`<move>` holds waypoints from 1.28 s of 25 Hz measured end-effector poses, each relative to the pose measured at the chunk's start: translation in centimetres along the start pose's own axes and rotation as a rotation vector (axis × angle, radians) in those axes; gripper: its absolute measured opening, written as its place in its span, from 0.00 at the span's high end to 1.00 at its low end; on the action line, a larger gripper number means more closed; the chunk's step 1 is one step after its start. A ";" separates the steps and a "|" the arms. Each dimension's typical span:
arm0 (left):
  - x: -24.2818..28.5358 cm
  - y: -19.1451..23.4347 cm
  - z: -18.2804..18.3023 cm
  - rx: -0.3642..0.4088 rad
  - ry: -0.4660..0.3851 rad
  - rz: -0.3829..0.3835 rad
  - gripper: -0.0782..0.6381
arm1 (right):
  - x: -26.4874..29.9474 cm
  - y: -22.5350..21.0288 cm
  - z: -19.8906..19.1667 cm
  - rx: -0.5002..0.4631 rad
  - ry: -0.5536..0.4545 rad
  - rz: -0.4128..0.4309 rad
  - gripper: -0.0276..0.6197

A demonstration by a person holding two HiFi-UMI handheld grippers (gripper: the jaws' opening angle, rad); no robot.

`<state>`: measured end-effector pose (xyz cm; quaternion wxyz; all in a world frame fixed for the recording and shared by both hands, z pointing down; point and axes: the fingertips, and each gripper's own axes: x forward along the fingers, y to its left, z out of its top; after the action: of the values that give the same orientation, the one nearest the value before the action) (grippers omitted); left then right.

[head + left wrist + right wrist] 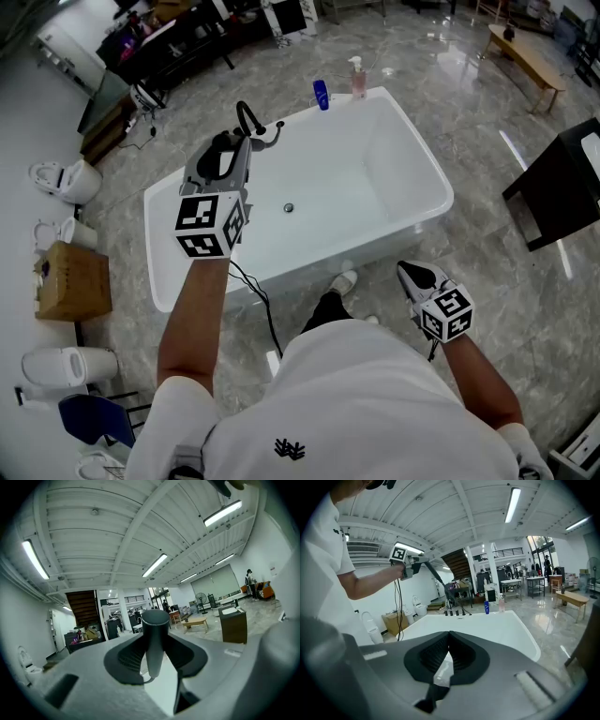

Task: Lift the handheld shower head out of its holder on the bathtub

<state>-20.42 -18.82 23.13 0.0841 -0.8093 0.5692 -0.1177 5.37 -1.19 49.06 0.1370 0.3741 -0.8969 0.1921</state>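
Shower head [154, 641]: dark stick handle pinched between the left gripper's [153, 660] jaws. It is held level above the bathtub's [433, 167] far rim and looks clear of the tub. In the right gripper view it slants from that gripper down toward the black fittings [454, 613] on the tub rim. The holder itself is too small to pick out. Black hose [246, 114] loops just past the gripper.

Lift looks done or nearly so; at most the last clearing remains.

Right gripper [449, 637]: jaws pressed together, nothing in them. It is low at the tub's near side, well apart from the fittings.
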 end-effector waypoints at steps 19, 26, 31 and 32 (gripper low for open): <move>-7.9 -3.9 6.1 -0.074 -0.115 -0.114 0.70 | 0.3 1.1 1.1 0.014 -0.031 0.026 0.94; -7.7 -4.8 5.5 -0.079 -0.094 -0.142 0.70 | 0.2 1.0 1.1 0.023 -0.041 0.017 0.94; -7.4 -5.2 5.4 -0.077 -0.091 -0.152 0.70 | 0.3 0.9 0.9 0.028 -0.040 0.016 0.94; -7.4 -5.4 5.4 -0.074 -0.091 -0.154 0.70 | 0.3 0.8 0.9 0.028 -0.040 0.015 0.94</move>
<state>-16.44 -10.04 18.68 0.0704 -0.8577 0.5051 -0.0658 4.49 -1.23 48.15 0.1121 0.3730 -0.8994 0.1983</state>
